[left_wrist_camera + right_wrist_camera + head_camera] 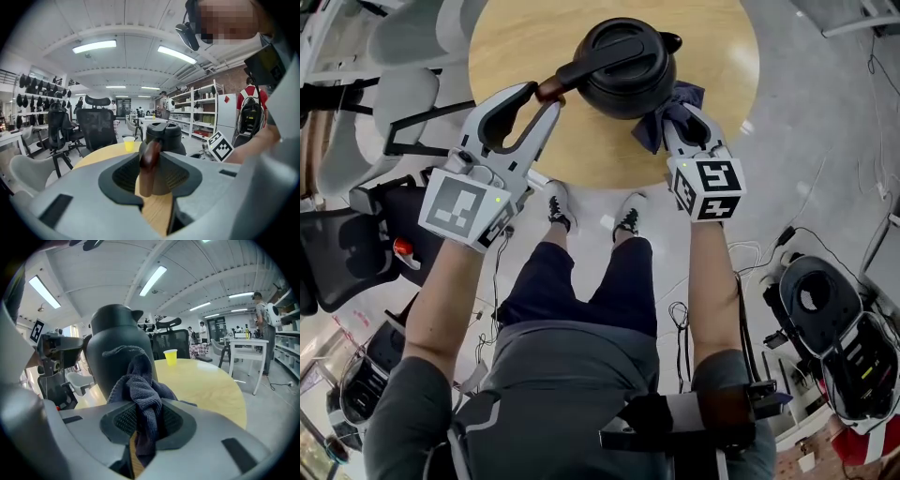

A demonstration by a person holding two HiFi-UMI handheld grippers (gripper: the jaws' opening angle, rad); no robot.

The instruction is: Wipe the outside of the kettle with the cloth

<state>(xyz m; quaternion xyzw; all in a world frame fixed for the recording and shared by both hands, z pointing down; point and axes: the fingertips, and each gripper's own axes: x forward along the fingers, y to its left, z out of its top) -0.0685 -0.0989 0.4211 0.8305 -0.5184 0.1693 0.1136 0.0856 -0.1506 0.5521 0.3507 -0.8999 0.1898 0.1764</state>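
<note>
A black kettle (623, 70) stands on the round wooden table (581, 155). Its long handle (586, 67) ends in a brown tip, and my left gripper (546, 96) is shut on that tip from the left. In the left gripper view the handle (150, 159) sits upright between the jaws with the kettle (165, 135) behind it. My right gripper (680, 122) is shut on a dark blue cloth (664, 120), bunched against the kettle's right side. In the right gripper view the cloth (143, 394) hangs out of the jaws and touches the kettle (117, 348).
A yellow paper cup (170, 356) stands on the far part of the table (206, 385). Office chairs (347, 244) crowd the left side. Dark machines with cables (834, 319) lie on the floor at the right. The person's feet (591, 211) are at the table's near edge.
</note>
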